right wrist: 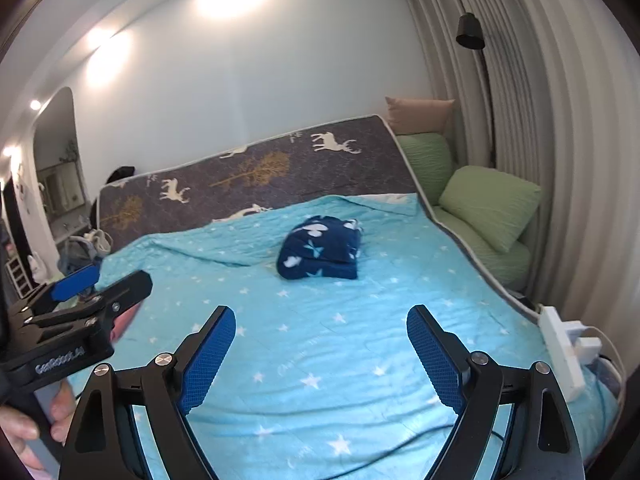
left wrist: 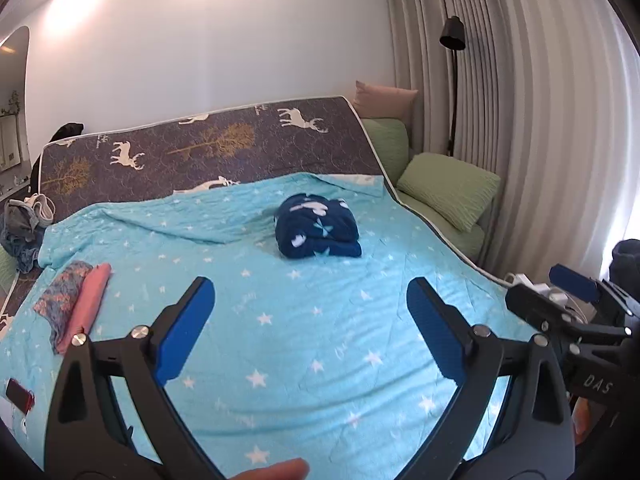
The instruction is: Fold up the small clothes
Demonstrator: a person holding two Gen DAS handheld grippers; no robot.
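Navy garment with white print [left wrist: 318, 227], already bundled into a thick fold, lying on the turquoise star quilt [left wrist: 280, 340] a little toward the headboard side of the bed's middle. Long axis of the bundle roughly crosswise to both grippers' line of sight, folded edge facing the cameras.

Left of the navy bundle, near the quilt's edge: a pink folded piece [left wrist: 90, 304] touching a patterned blue-and-pink one [left wrist: 60, 296], both flat. Farther left and beyond the quilt, a loose heap of clothes [left wrist: 22, 228], unfolded by the look of it and probably the next source of work.

Right of the navy bundle, off the bed: green pillows [left wrist: 448, 188].

Left gripper [left wrist: 310, 320]: fingers spread wide, nothing between them, hovering above bare quilt, well short of the navy bundle, which lies straight ahead. Right gripper [right wrist: 320, 344]: likewise spread and empty, same bundle ahead and slightly left.

Judging from the layout, left gripper nearer the heap; reaching it would call for a swing far to the left, away from the navy bundle.
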